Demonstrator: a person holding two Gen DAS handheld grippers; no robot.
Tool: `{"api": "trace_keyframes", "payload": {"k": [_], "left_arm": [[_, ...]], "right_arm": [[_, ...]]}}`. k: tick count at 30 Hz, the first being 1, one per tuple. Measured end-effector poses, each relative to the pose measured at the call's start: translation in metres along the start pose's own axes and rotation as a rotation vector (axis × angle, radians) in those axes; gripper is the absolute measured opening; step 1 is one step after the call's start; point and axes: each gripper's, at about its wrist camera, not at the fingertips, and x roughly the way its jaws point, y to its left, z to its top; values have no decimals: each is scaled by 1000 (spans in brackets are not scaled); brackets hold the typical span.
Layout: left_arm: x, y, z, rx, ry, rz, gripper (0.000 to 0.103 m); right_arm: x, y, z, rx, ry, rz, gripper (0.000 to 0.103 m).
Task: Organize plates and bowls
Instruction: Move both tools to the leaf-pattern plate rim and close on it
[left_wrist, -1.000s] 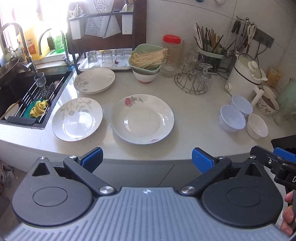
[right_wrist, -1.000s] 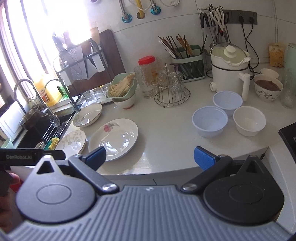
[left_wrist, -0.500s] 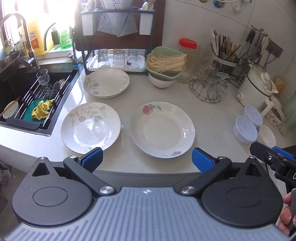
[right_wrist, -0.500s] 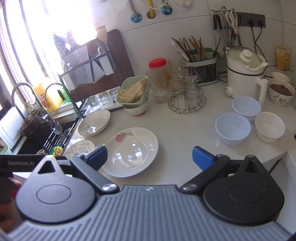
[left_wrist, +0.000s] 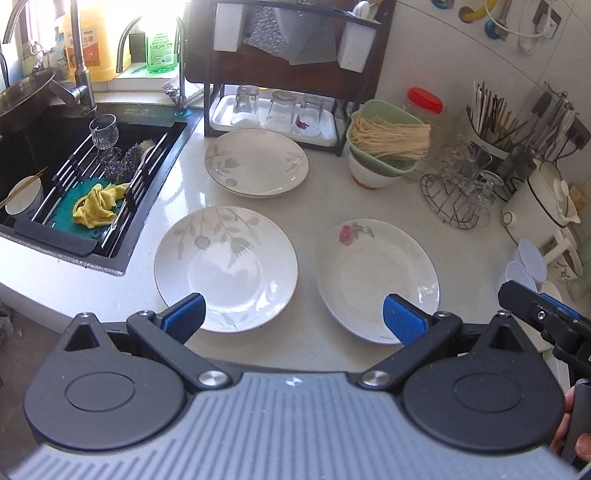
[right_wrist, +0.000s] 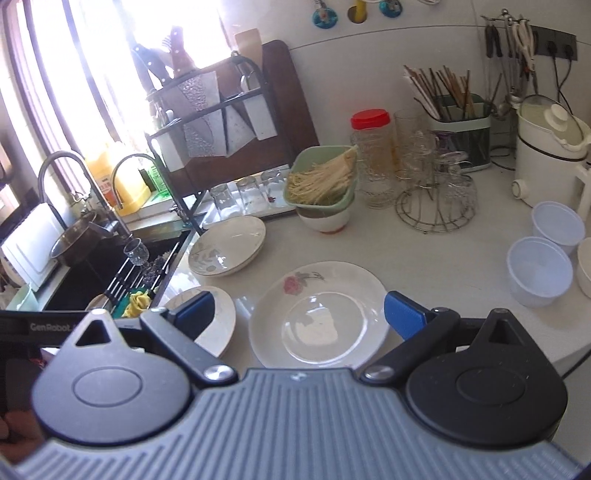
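Three white plates lie on the counter. A leaf-pattern plate (left_wrist: 225, 267) is at front left, a rose-pattern plate (left_wrist: 375, 280) at front right, and a stacked leaf-pattern plate (left_wrist: 256, 162) behind them. My left gripper (left_wrist: 293, 315) is open and empty above the front edges of the two near plates. My right gripper (right_wrist: 297, 312) is open and empty over the rose-pattern plate (right_wrist: 317, 314). Plastic bowls (right_wrist: 539, 269) and a white bowl (right_wrist: 585, 266) sit at the right.
A sink (left_wrist: 66, 177) with a rack, a glass and a yellow cloth is at the left. A green basket of noodles (left_wrist: 384, 138) on a bowl, a dish rack with glasses (left_wrist: 273, 107), a wire glass stand (left_wrist: 458, 195), chopsticks and a white cooker (left_wrist: 543, 203) line the back.
Both grippers have moved forward and down toward the plates, which now appear larger. The left view has swung left toward the sink. Both grippers stay open.
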Motion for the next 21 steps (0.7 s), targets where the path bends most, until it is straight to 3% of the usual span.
{"api": "trace_keyframes", "payload": {"k": [13,17,21], "left_arm": [[51,84,34,-16,-1,3,103],[76,114,40,-22,21,5,102],[101,139,43,-29,33,-11,102]], "right_arm": [[73,60,3,-30,112,91,95],[103,76,-3,-36,186,94,79],[132,88,-14,-24,273,95,70]]}}
